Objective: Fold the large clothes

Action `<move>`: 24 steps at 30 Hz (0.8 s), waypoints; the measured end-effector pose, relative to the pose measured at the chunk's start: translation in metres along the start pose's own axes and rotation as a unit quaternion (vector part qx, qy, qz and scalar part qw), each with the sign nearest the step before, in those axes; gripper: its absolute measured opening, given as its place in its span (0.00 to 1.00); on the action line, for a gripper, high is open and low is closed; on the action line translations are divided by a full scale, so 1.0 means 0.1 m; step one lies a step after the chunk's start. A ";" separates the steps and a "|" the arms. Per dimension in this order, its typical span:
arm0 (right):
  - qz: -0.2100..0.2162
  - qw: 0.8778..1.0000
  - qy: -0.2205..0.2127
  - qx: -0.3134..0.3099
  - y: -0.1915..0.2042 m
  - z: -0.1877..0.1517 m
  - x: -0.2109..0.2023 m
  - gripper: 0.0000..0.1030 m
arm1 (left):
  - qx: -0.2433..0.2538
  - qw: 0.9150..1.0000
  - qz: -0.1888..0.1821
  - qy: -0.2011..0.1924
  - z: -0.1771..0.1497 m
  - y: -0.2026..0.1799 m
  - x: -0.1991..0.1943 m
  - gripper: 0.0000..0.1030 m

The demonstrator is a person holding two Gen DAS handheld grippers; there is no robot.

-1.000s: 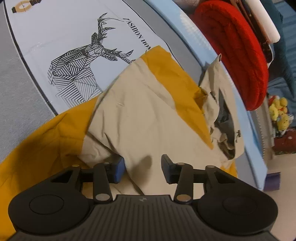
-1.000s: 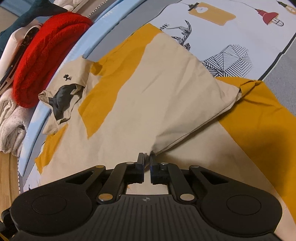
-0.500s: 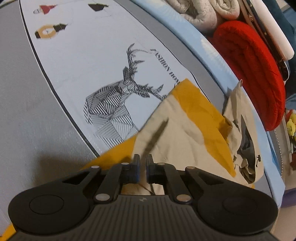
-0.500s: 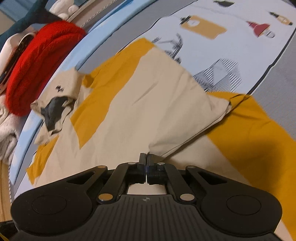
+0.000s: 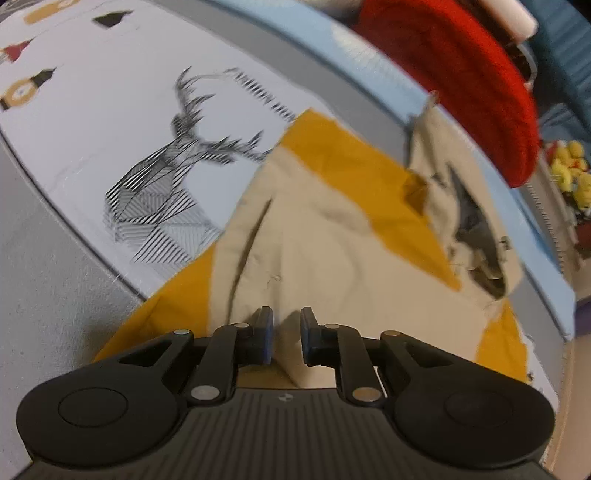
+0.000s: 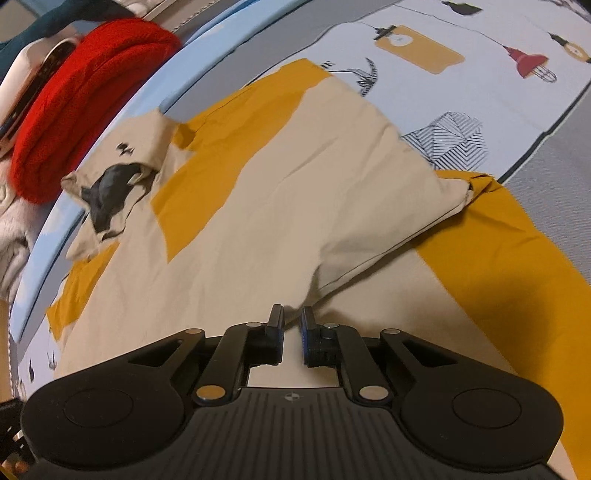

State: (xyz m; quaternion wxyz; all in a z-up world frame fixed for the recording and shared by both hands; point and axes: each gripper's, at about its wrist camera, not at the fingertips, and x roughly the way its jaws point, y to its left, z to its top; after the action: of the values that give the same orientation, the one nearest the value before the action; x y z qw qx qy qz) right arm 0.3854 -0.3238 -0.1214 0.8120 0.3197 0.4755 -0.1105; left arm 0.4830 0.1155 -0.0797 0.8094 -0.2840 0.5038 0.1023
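Two grippers are seen, each with its jaws parted by a narrow gap. Between the blue-faced fingers of the left gripper beige cloth shows, though whether a raised fold is being pinched there cannot be told from the blurred view. The jaws of the right gripper are likewise slightly apart, with nothing seen clamped; the corner of a folded flap lies just ahead of the tips.

The beige and mustard garment is spread ahead of both sets of jaws, on a printed bedsheet. A beige panel is folded over the mustard part, and its crumpled hood, dark inside, is found ahead and to the left of the right jaws, ahead and to the right of the left ones. A line-drawn deer print is seen ahead and left of the left jaws. Beyond the hood a red knitted item is piled at the bed's edge.
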 end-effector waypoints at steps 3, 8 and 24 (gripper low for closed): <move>0.013 0.999 -0.024 -0.037 0.15 -0.03 -0.13 0.09 | -0.005 1.000 0.025 -0.011 0.00 0.04 0.03 0.16; 0.056 0.986 -0.112 -0.111 0.32 0.02 -0.32 0.09 | 0.038 0.998 0.026 -0.046 0.00 -0.09 -0.08 0.16; -0.023 0.997 -0.051 -0.050 0.04 0.25 -0.12 0.20 | 0.078 0.996 0.043 -0.028 -0.07 -0.19 -0.10 0.29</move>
State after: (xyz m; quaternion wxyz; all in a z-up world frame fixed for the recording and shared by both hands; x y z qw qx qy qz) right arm 0.3990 -0.3381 -0.1010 0.8473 0.2621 0.4457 -0.1214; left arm 0.4819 0.0968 -0.0666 0.8376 -0.1955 0.4992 0.1051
